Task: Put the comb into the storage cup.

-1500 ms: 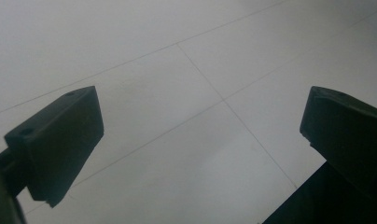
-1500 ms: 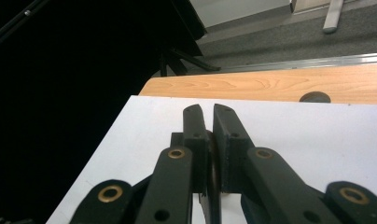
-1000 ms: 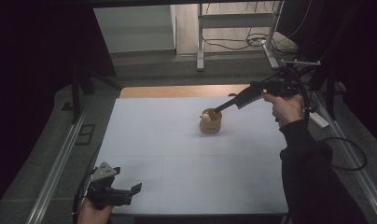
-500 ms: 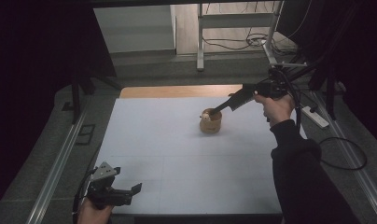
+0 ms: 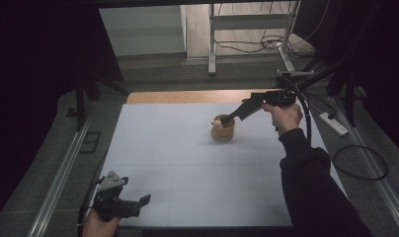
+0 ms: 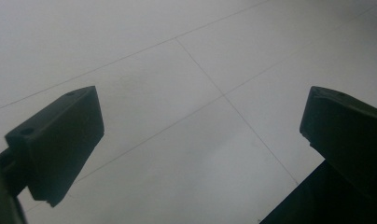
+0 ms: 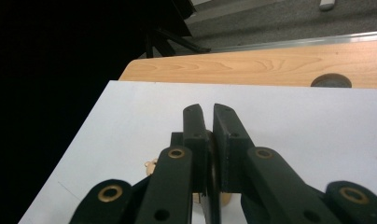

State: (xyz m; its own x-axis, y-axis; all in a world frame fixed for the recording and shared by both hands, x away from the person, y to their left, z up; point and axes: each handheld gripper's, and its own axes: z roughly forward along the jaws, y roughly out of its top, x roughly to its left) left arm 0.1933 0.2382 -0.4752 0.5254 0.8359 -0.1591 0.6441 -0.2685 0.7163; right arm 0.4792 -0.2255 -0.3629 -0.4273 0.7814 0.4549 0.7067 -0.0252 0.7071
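Observation:
A small round wooden bowl (image 5: 222, 129) stands on the white table mat (image 5: 187, 163), right of centre and toward the back. My right gripper (image 5: 223, 120) reaches in from the right and slants down onto the bowl's top. In the right gripper view its jaws (image 7: 209, 114) are pressed together with a thin brown strip, apparently the bowl's wall, between the pads, and bits of the bowl (image 7: 151, 164) peek out beside and under them. My left gripper (image 5: 138, 202) rests low at the mat's front left corner, open, with bare mat (image 6: 191, 93) between its fingers.
A strip of wooden tabletop (image 5: 187, 96) runs behind the mat, with a dark round cap (image 7: 331, 81) set in it. Metal rails (image 5: 59, 173) flank the table. Cables and a power strip (image 5: 333, 123) lie on the floor at the right.
My right hand has come down and to the left, laying the gripper lower over the bowl. The bowl sits in about the same spot. The left gripper has not moved.

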